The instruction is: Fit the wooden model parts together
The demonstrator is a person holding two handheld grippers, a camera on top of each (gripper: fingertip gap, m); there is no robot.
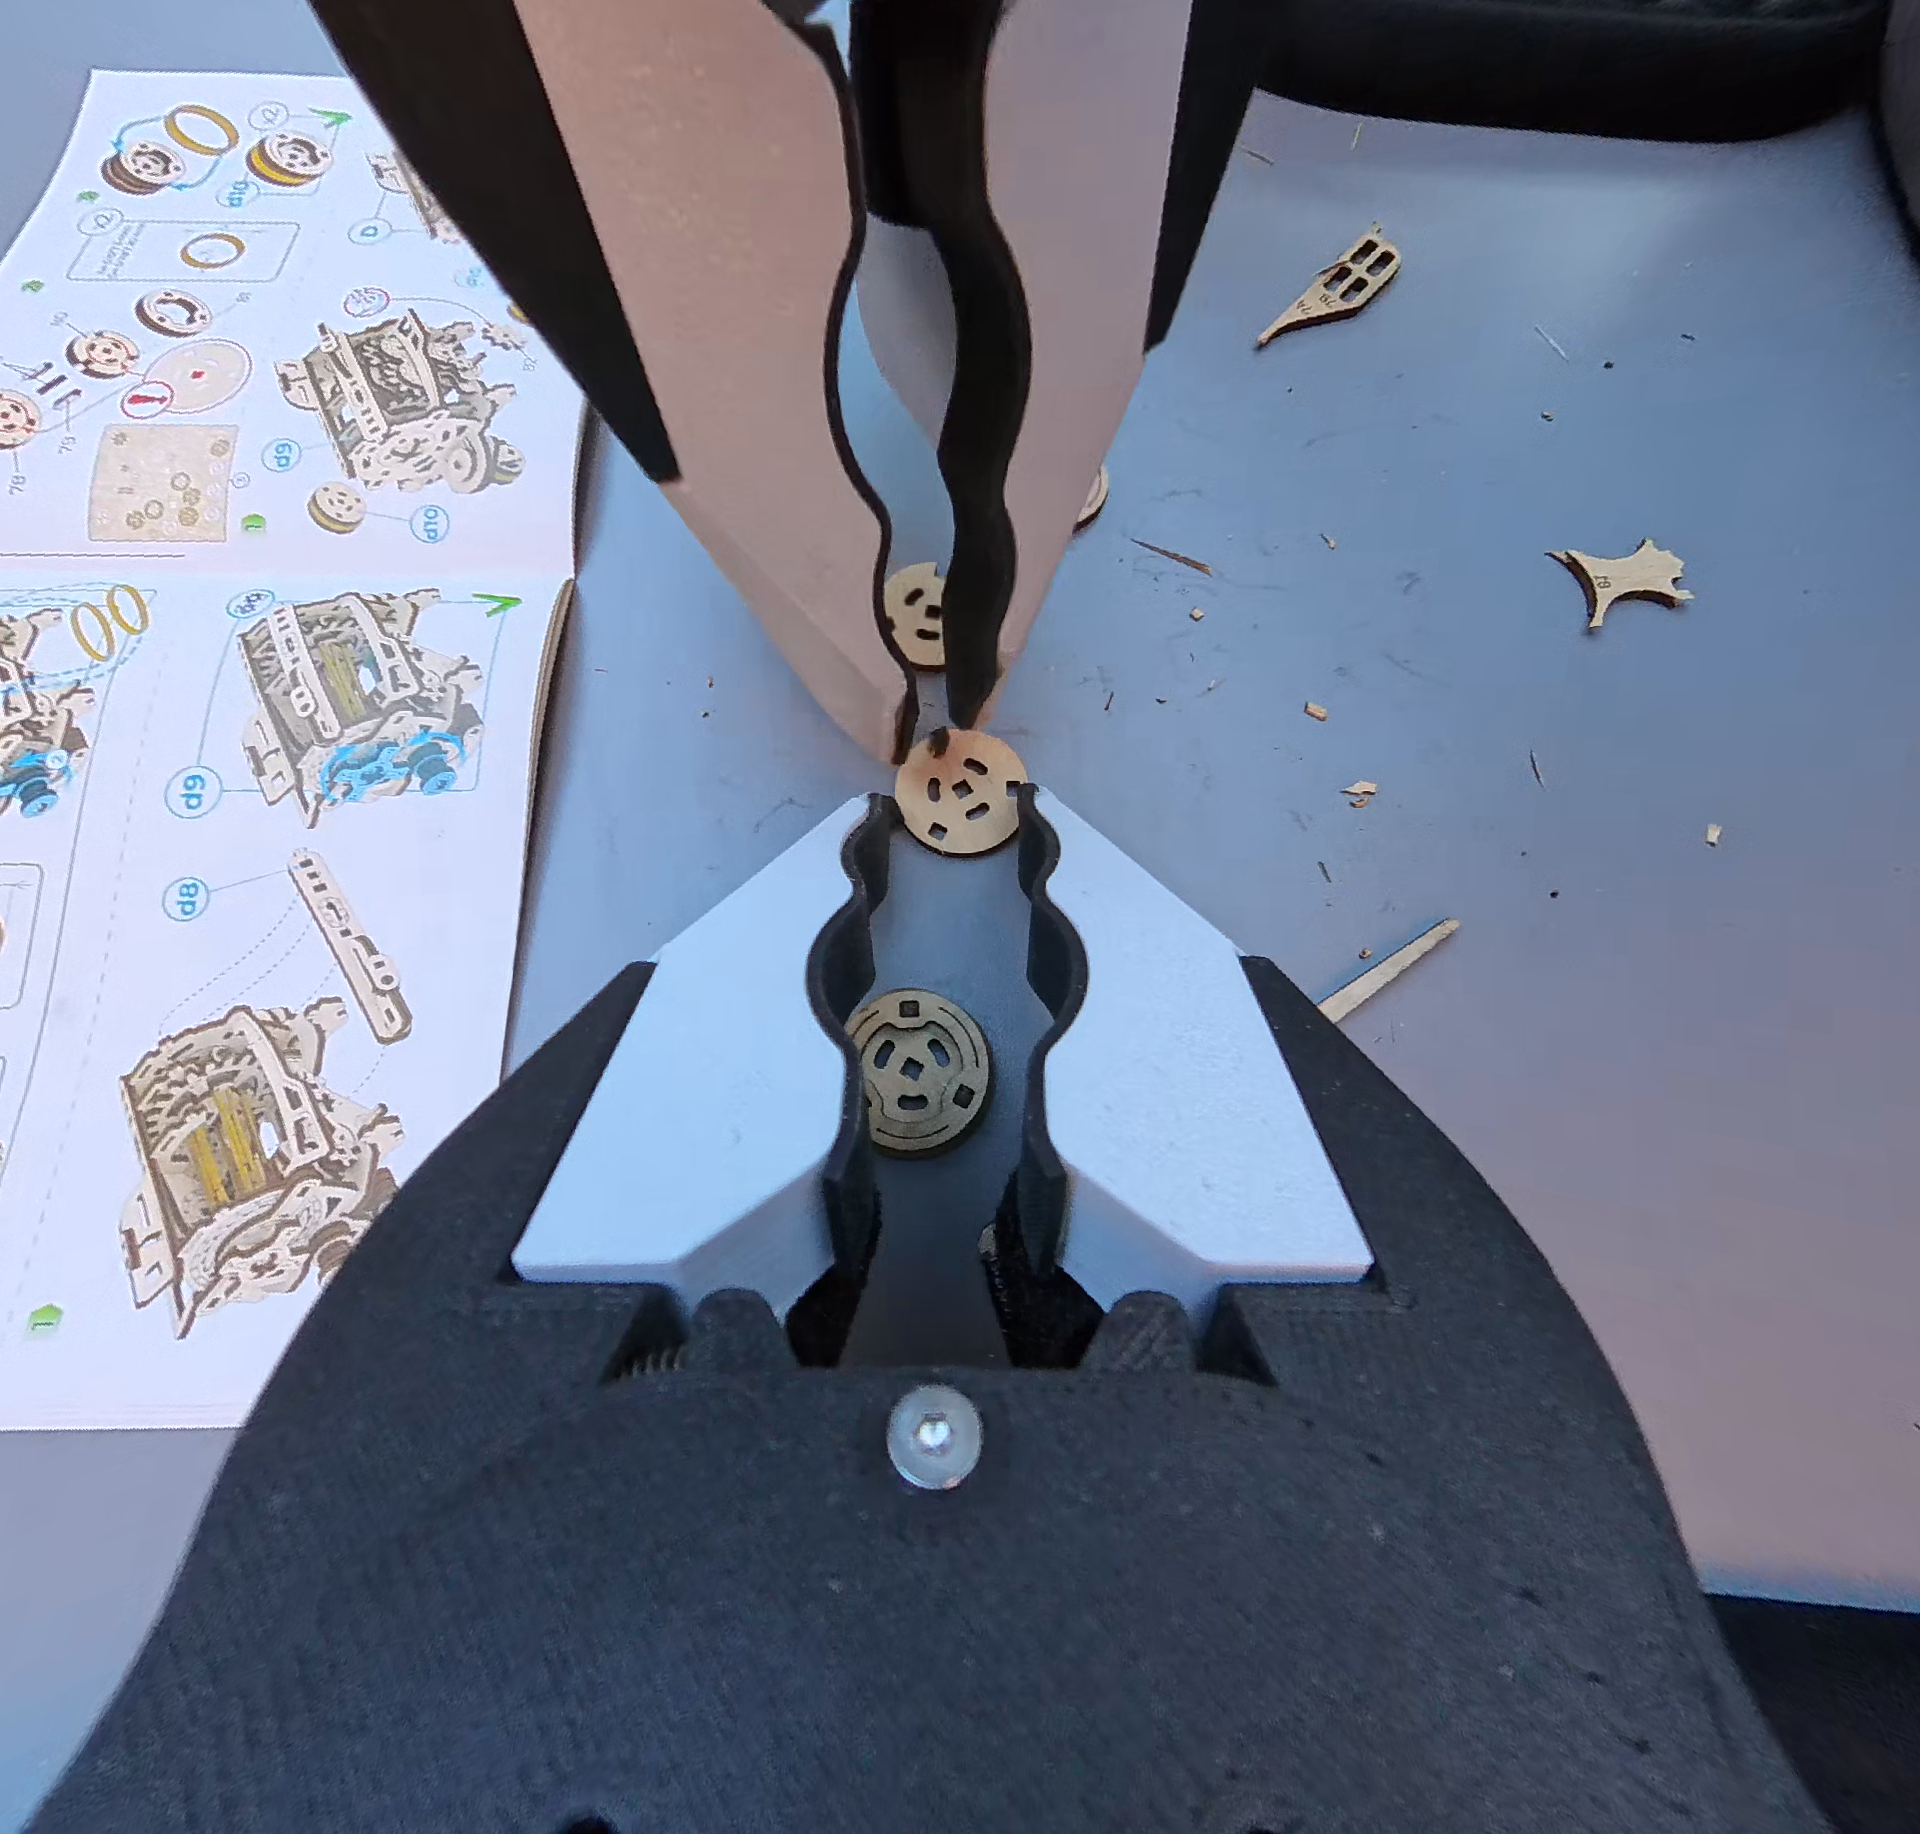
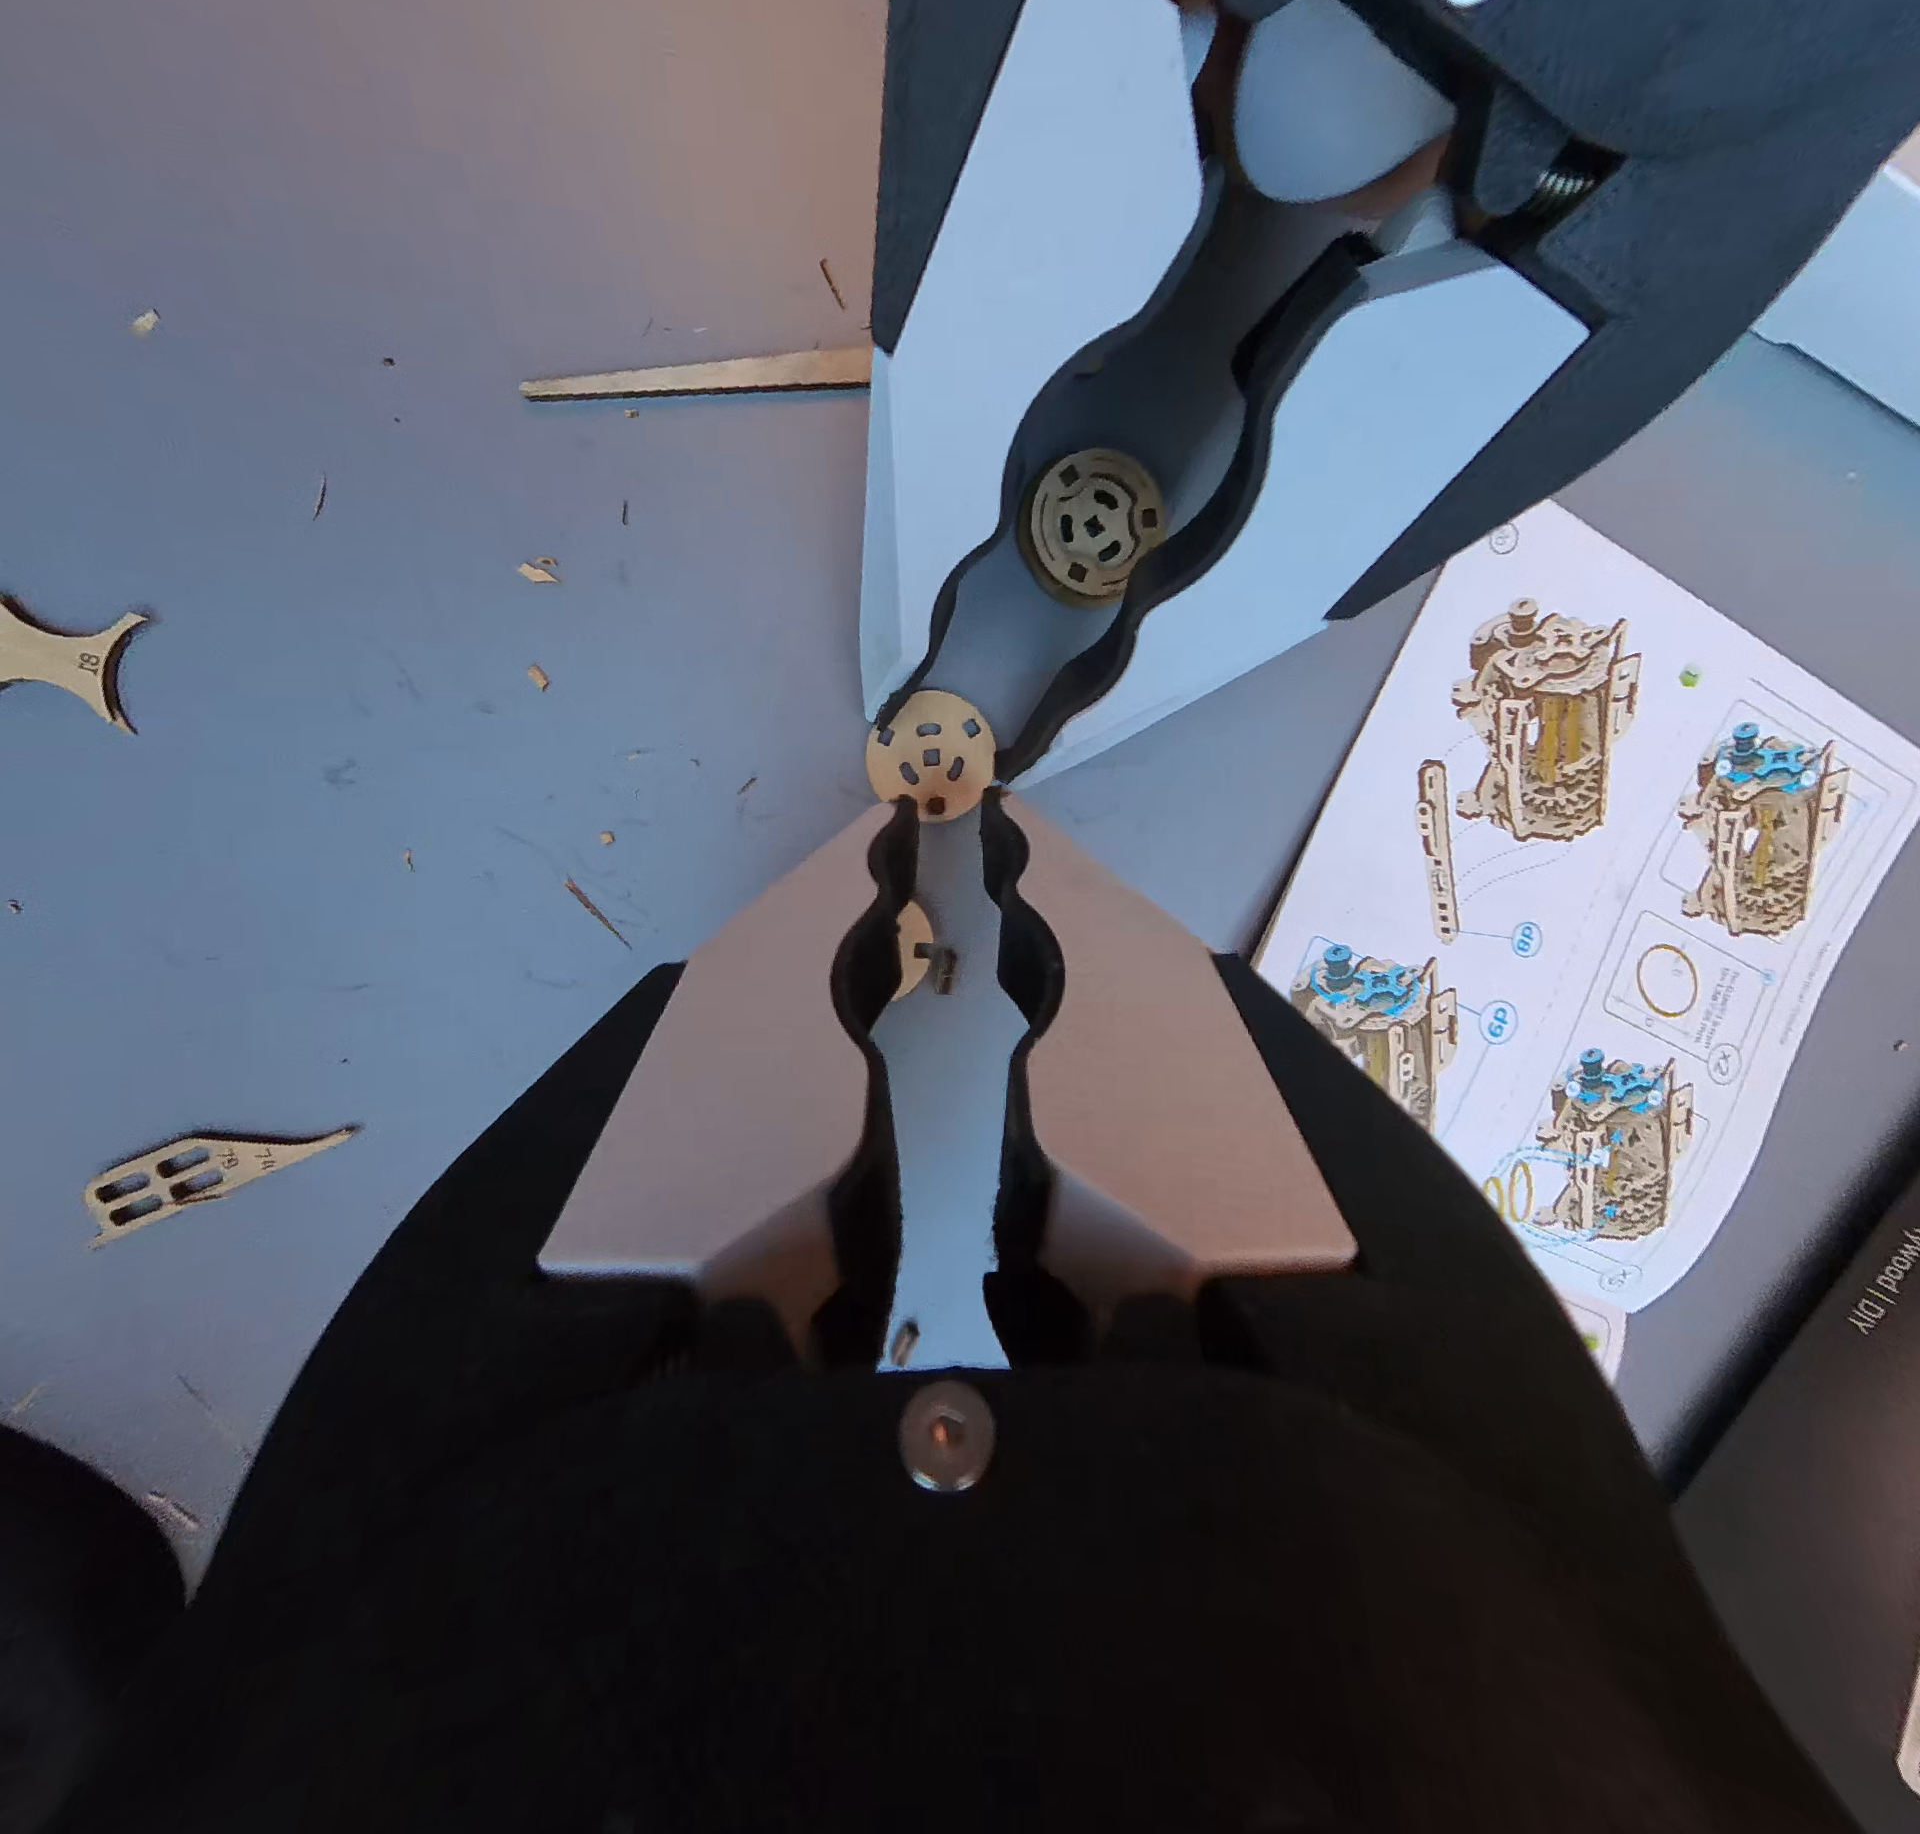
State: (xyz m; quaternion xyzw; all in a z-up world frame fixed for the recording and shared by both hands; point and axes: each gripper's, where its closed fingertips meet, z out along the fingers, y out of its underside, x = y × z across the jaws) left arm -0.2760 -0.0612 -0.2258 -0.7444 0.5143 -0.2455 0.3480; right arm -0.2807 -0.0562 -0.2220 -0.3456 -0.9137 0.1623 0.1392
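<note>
Clearly pinches the small round pale wooden disc with slots (image 1: 964, 795) across its width between the tips of the left gripper (image 1: 956, 805), jaws barely apart, probably to steady it face-up. Meets its far rim with the right gripper (image 1: 935, 730), jaws almost closed; cannot tell whether holding anything. Leaves the darker round wooden wheel (image 1: 914, 1072) lying under the left jaws, perhaps for later.

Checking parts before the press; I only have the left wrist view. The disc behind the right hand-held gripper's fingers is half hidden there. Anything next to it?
Observer: Yes. The right wrist view shows a small dark peg lying right beside that half-hidden disc, between the fingers of the right hand-held gripper.
Operator: Any other loose peg?
Observer: A second peg lies on the table, seen in the gap near the base of those fingers.
Operator: What's past the instruction sheet?
Observer: A dark box lies beside the instruction sheet.
</note>
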